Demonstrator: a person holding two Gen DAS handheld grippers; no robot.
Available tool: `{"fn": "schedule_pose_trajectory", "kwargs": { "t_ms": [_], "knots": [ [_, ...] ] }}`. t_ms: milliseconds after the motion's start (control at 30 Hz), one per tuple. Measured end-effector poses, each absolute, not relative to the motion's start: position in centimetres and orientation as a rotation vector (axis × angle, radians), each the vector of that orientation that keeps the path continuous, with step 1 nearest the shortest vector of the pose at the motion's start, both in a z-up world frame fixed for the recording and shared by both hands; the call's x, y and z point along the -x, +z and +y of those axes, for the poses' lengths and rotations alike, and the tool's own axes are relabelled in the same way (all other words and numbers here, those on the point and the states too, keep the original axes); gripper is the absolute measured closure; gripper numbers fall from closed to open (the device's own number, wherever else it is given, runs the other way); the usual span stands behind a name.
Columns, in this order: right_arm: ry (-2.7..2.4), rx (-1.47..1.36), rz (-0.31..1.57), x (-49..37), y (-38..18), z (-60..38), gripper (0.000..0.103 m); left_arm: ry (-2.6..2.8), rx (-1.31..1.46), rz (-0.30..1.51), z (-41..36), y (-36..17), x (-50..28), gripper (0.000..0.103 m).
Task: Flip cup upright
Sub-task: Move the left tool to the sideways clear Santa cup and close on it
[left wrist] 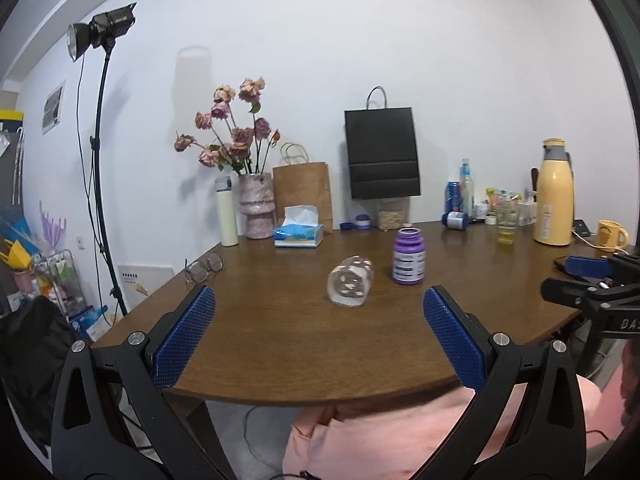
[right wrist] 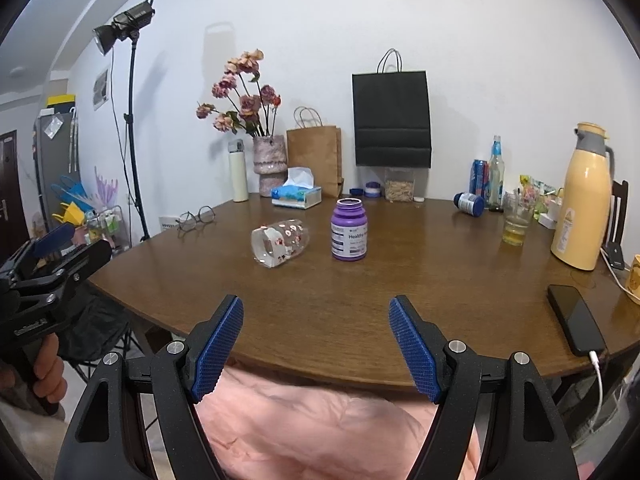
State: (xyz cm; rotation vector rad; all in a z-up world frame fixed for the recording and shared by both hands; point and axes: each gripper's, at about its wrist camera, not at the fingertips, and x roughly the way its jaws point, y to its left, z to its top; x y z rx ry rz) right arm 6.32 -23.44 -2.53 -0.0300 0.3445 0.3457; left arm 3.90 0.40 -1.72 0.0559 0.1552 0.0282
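Observation:
A clear glass cup with small red and white flower prints lies on its side on the brown wooden table; it also shows in the right wrist view, its mouth toward the left. My left gripper is open and empty, held near the table's front edge, short of the cup. My right gripper is open and empty, also at the front edge, to the right of the cup's line. The left gripper also shows at the left edge of the right wrist view.
A purple bottle stands just right of the cup. Glasses, a tissue box, a flower vase, paper bags, a glass with yellow liquid, a yellow thermos and a black phone sit around the table.

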Motion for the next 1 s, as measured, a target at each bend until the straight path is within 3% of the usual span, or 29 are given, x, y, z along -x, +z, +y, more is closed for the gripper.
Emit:
{"fn": "schedule_pose_trajectory", "kwargs": {
  "t_ms": [267, 433, 833, 967, 1000],
  "knots": [
    [0.427, 0.009, 0.402, -14.9, -1.7, -19.6, 0.023, 0.151, -0.047, 0.198, 3.5, -1.1, -12.2, 0.0],
    [0.496, 0.01, 0.548, -23.4, -2.1, -13.6, 0.023, 0.176, -0.002, 0.326, 6.3, -1.0, -19.4, 0.0],
    [0.358, 0.009, 0.75, -36.6, -6.2, -5.8, 0.021, 0.169, -0.016, 0.447, 9.6, -1.7, -28.1, 0.0],
    [0.507, 0.047, 0.724, -36.6, -6.4, -4.6, 0.037, 0.129, 0.061, 0.564, 10.8, -2.7, -30.9, 0.0],
    [0.574, 0.075, 0.719, -36.0, -6.4, -4.1, 0.037, 0.116, 0.073, 0.579, 10.8, -2.8, -31.4, 0.0]
  ]
}}
